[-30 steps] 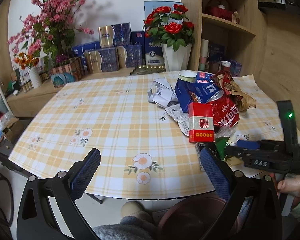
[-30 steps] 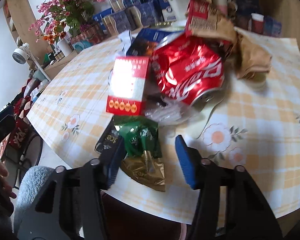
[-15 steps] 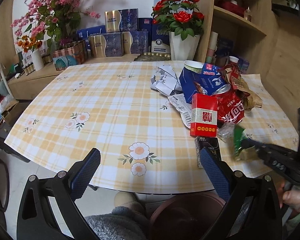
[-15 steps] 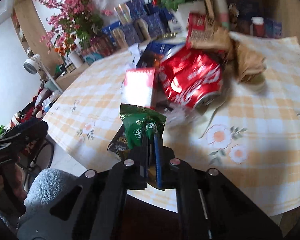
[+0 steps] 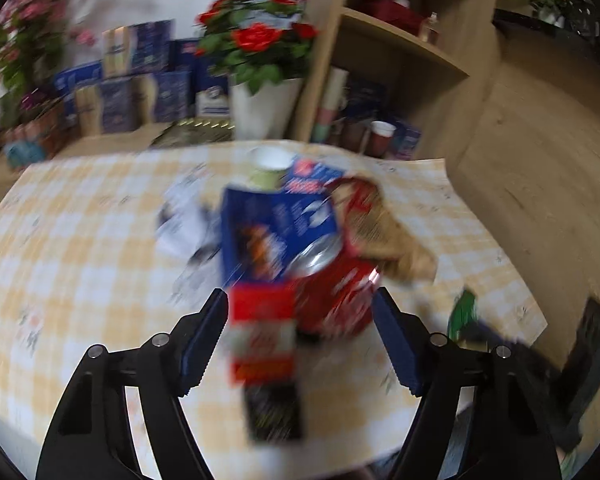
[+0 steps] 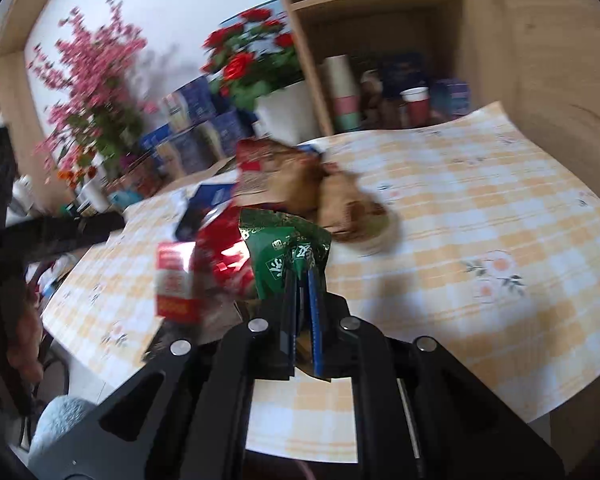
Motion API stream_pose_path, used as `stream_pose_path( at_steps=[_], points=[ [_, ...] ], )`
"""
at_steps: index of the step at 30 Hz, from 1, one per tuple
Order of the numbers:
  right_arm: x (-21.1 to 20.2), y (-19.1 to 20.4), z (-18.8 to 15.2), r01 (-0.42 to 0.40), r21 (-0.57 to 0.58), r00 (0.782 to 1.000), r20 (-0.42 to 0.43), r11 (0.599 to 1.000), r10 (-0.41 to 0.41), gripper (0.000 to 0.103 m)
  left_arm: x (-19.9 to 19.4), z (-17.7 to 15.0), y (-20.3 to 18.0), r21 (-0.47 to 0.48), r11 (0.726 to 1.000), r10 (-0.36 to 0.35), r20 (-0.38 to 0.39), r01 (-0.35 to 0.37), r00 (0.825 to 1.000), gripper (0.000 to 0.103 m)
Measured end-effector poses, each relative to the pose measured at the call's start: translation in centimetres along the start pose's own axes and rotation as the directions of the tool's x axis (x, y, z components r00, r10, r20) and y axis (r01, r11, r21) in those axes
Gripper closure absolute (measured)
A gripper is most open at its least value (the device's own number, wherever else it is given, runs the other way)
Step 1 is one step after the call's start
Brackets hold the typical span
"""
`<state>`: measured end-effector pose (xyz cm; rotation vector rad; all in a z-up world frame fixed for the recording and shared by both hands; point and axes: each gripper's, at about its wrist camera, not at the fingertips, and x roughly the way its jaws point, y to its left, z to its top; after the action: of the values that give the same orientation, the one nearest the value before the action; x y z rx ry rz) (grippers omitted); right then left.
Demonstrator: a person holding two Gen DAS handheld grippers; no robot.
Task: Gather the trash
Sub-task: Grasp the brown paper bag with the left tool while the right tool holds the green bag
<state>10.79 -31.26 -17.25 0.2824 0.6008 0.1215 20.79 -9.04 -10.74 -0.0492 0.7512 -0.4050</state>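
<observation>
Now, left claw (image 5: 300, 332): tilted down over the near edge of the tabletop, its blue ribbed pads (image 5: 204, 336) spread and closing; a small red and white cardboard box (image 5: 262, 336) and a crushed red drink can (image 5: 332, 300) sit in the gap, neither visibly pressed — the view is motion-blurred.
Right claw (image 6: 302, 300): angled down, fingers together and clamped on a crinkled green foil wrapper (image 6: 286, 254), which stands up off the cloth above the fingertips.
Right claw seen from the left wrist: low at the right edge of the view, a dark blur with the green foil showing at its tip.
Trash pile: the box, the can, a blue printed carton (image 5: 276, 232), crumpled brown paper bags (image 6: 332, 196), white crumpled paper (image 5: 184, 228) and a flat black packet (image 5: 274, 412) clustered mid-tabletop, touching or overlapping.
Tabletop (image 6: 480, 216): rounded, covered in a smooth yellow and white check cloth with flower prints; the pile lies near the front rim.
Open room: bare cloth on the far-left half in the left view and the whole right side in the right view.
Edges: a wooden shelf unit (image 5: 400, 60) rises just behind the tabletop — a white vase of red roses (image 5: 260, 80) stands beside it.
</observation>
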Motion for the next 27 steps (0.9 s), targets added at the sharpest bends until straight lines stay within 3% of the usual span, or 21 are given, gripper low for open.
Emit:
stream_pose_path(
  at_steps=[4,6,13,18,19,20,21,24,27],
  points=[
    [0.0,-2.4,-0.3,0.016,0.065,0.999,0.028,0.998,-0.018,0.093,4.4,2.6,-1.7,-0.035,0.997,-0.063,-0.016,0.062,0.998,0.03],
    [0.0,-3.3,-0.5,0.014,0.085,0.999,0.037,0.996,-0.017,0.093,6.4,3.3,-2.1,-0.066,0.993,-0.102,-0.017,0.101,0.995,0.024],
    [0.9,-4.3,-1.6,-0.008,0.108,0.999,0.04,0.994,0.003,0.093,12.0,5.2,-3.6,-0.072,0.996,-0.051,-0.071,0.046,0.996,0.018],
    [1.4,-4.5,-2.0,-0.025,0.118,0.999,0.031,0.993,0.022,0.093,14.1,6.2,-3.5,-0.127,0.989,-0.084,-0.098,0.071,0.992,0.018],
    [1.4,-4.6,-2.0,-0.029,0.12,0.999,0.033,0.992,0.025,0.093,14.6,6.4,-3.1,-0.165,0.983,-0.094,-0.108,0.075,0.99,0.021],
    [1.4,-4.7,-2.0,-0.031,0.123,0.999,0.034,0.992,0.027,0.093,15.0,6.5,-2.6,-0.205,0.974,-0.118,-0.115,0.093,0.986,0.042],
    [1.4,-4.8,-2.0,-0.031,0.124,0.999,0.035,0.992,0.027,0.093,15.2,6.6,-2.3,-0.233,0.964,-0.163,-0.121,0.131,0.979,0.055],
    [1.2,-5.0,-2.0,-0.03,0.131,0.999,0.042,0.991,0.024,0.093,14.2,6.7,-2.1,-0.229,0.962,-0.176,-0.108,0.147,0.978,0.06],
    [0.9,-5.2,-2.0,-0.026,0.137,0.998,0.054,0.99,0.019,0.093,11.7,7.3,-3.4,-0.135,0.977,-0.175,-0.052,0.167,0.983,0.06]
  ],
)
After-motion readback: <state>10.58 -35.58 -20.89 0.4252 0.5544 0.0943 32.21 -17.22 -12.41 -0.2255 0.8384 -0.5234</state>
